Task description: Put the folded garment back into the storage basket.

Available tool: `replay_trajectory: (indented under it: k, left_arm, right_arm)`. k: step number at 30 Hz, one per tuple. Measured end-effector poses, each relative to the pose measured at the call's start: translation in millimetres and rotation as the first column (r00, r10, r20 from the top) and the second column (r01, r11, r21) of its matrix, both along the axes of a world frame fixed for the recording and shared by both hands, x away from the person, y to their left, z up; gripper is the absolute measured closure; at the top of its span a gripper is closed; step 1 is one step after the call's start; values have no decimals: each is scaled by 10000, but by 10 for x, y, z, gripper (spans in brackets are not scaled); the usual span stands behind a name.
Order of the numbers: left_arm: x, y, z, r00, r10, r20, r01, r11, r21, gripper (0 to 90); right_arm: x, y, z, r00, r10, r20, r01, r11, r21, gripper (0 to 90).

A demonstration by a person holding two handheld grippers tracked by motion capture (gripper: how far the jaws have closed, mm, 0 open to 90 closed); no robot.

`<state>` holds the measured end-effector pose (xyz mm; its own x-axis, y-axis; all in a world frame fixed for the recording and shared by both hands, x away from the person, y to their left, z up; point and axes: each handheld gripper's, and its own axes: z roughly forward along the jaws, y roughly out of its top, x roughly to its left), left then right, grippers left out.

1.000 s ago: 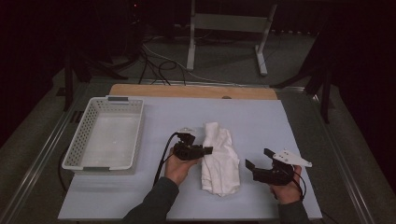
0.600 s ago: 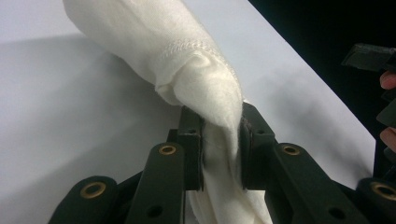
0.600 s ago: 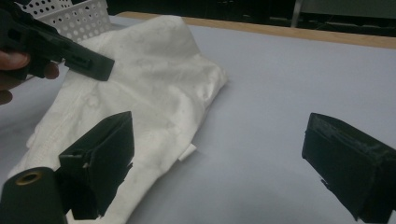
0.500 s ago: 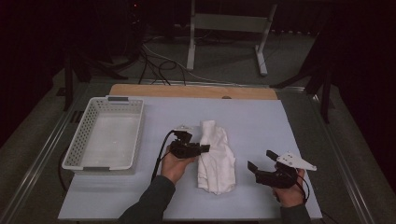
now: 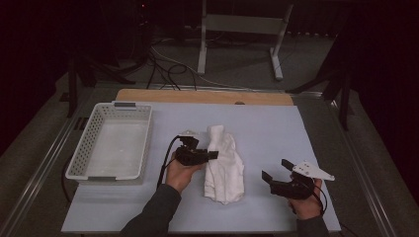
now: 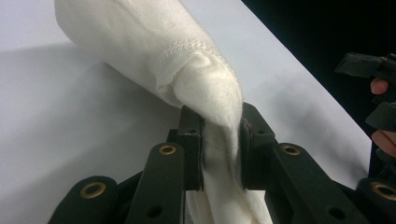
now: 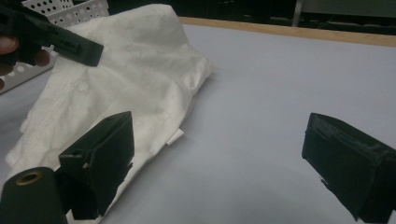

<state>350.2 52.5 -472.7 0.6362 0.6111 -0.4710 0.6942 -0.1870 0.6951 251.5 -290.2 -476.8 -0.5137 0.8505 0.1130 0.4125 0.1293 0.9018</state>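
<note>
Light: dim, the room beyond lay dark.
Tabletop (image 5: 296, 133): pale blue sheet, wooden strip (image 5: 202, 96) at its far edge.
Floor (image 5: 237, 64): grey, with loose black cables (image 5: 163, 66).
Furniture: grey metal stand (image 5: 242, 29) far beyond the tabletop.

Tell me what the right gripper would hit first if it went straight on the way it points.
Probably the white cloth: the right gripper is open and aims toward its near edge, with bare table mat between. Depth is unclear, so it might graze the mat first.
</note>
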Motion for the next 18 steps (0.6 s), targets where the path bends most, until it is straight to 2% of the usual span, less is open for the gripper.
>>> replay_trajectory:
  k: [18]
  left_arm:
    - [33, 140, 125, 10000, -8, 85, 7, 10000, 95, 750]
  right_arm:
    - [13, 5, -13, 10000, 9, -27, -9, 10000, 23, 94]
